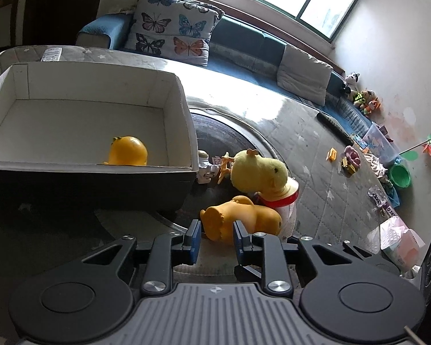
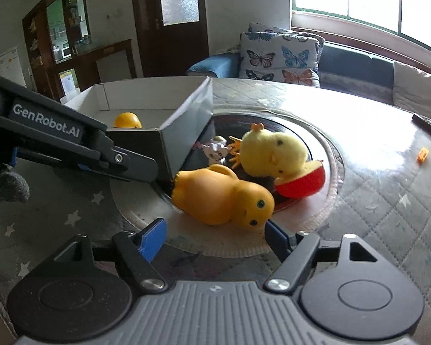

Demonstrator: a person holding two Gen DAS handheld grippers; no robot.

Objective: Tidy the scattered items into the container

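While the left wrist view takes in a far table edge cluttered with a green bowl [image 1: 399, 176] and a pinwheel [image 1: 430, 143], the right wrist view alone shows the orange rubber duck's [image 2: 219, 195] face and the left gripper's arm reaching beside the box [image 2: 184, 120]. That white-lined cardboard box holds one glossy orange duck [image 1: 128, 151]. Outside it, on the round mat, lie the smooth orange duck, a fuzzy yellow plush chick [image 1: 258, 171] and a small white figure [image 2: 217, 149]. The left gripper [image 1: 217, 237] stands apart around the duck's tail end; the right gripper [image 2: 215, 237] is spread wide, empty.
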